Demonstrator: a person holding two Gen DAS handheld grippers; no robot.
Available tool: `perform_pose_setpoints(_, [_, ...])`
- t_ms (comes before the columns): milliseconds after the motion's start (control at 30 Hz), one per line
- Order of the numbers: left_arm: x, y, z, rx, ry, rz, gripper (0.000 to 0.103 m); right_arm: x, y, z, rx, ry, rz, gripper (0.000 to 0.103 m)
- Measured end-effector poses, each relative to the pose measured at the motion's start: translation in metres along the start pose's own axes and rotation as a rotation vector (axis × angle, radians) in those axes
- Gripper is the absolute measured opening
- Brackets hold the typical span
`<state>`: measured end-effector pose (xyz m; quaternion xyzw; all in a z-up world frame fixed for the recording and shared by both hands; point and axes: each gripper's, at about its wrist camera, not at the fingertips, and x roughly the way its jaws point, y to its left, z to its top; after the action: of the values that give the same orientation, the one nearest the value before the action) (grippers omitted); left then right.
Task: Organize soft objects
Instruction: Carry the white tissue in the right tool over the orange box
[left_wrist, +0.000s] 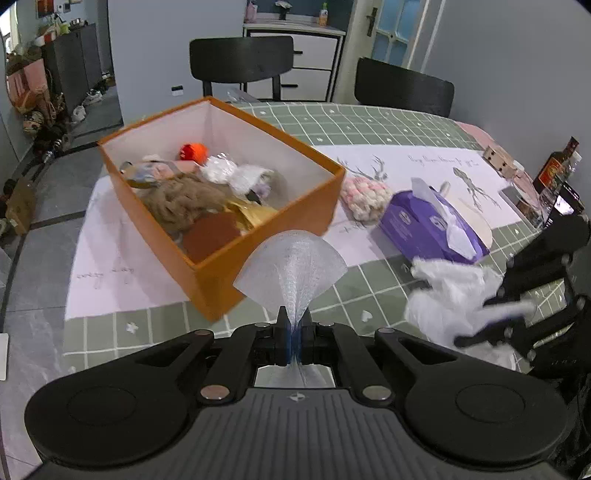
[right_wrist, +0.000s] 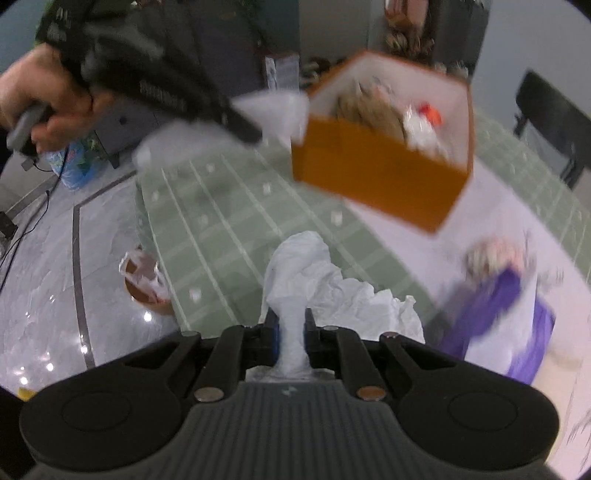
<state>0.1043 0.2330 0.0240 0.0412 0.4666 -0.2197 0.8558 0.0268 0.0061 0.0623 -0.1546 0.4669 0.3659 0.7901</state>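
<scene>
Fanning out above the left gripper (left_wrist: 294, 325) is a sheer white mesh pouf (left_wrist: 291, 266), pinched at its gathered stem between jaws clenched almost fully together; its lower end is hidden behind the fingers. The pouf is held over the near corner of an open orange cardboard box with a white lining (left_wrist: 317, 218). Inside that box a brown fluffy plush (left_wrist: 181, 205), an orange ball (left_wrist: 194, 151), a white crinkly bundle (left_wrist: 236, 173) and a gold fabric piece (left_wrist: 251, 216) can be made out, though the heap is too tangled for a sure count.

A crumpled white plastic bag (right_wrist: 325, 284) is gripped by the right gripper (right_wrist: 291, 328), whose jaws are closed on its twisted neck; the bag hangs over the green checked tablecloth (right_wrist: 221, 206). In the left wrist view that gripper is motion-blurred and cut off at the right edge.

Just right of the box one pink-and-white knitted item (left_wrist: 364, 197) lies on the pale pink table runner (left_wrist: 406, 166), touching one purple tissue pack (left_wrist: 432, 225). Two black chairs (left_wrist: 242, 61) stand behind the table. Small items at the far right edge are hard to identify. The right wrist view is heavily blurred; a bare hand (right_wrist: 48, 99) holding the other device is seen at upper left.
</scene>
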Motion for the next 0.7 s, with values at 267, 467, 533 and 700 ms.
perform_pose_setpoints(267, [-0.027,0.018,0.04,-0.009,-0.077,-0.002,0.003,-0.032,-0.018,0.082,-0.023,-0.159,-0.055,0.008])
perform_pose_setpoints(467, [-0.043,0.032,0.095,-0.084,-0.192,-0.04,0.003,-0.056,-0.048,0.146,0.014,-0.269,-0.125,0.008])
perform_pose_setpoints(533, [-0.043,0.037,0.11,-0.116,-0.221,-0.048,0.003,-0.057,-0.058,0.166,0.03,-0.289,-0.146,0.008])
perform_pose_setpoints(700, [-0.022,0.069,0.146,-0.241,-0.236,-0.149,0.003,-0.047,-0.088,0.205,0.103,-0.326,-0.169,0.008])
